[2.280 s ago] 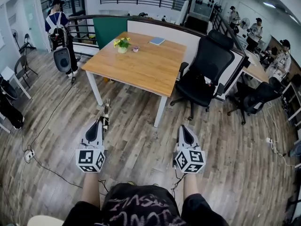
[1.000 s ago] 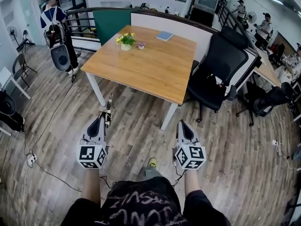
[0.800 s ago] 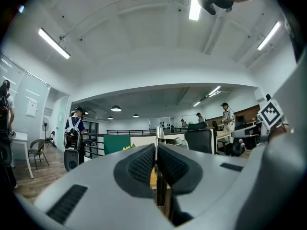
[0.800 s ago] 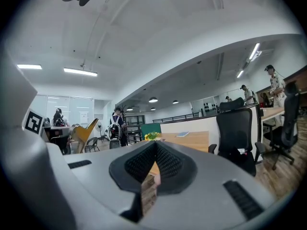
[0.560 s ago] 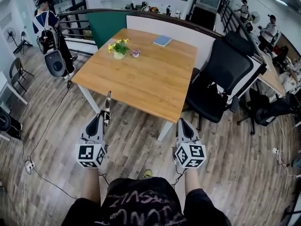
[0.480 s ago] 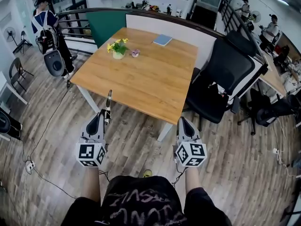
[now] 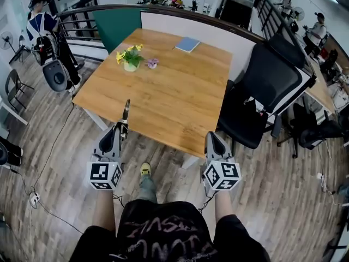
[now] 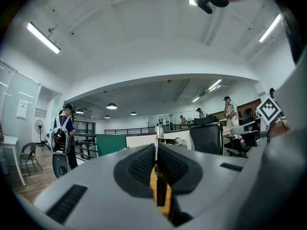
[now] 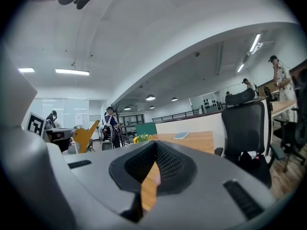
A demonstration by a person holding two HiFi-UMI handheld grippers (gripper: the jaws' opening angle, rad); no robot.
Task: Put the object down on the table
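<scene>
- left gripper [image 7: 121,126] and right gripper [image 7: 210,136] are nearing the table [image 7: 163,91] edge.
- left is pinching a thin tool [image 7: 126,112], jaws almost together.
- right is sitting closed, empty.

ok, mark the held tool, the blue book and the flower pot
held tool [image 7: 126,113], head view, middle of its shaft.
blue book [image 7: 187,44], head view, centre of the cover.
flower pot [image 7: 130,67], head view, pot body under the flowers.

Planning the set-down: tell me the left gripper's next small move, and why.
Probably carry the left gripper forward over the wooden table: it is shut on a slim utensil and sits only at the table's near edge, while bare wood lies ahead, short of the flower pot.
</scene>
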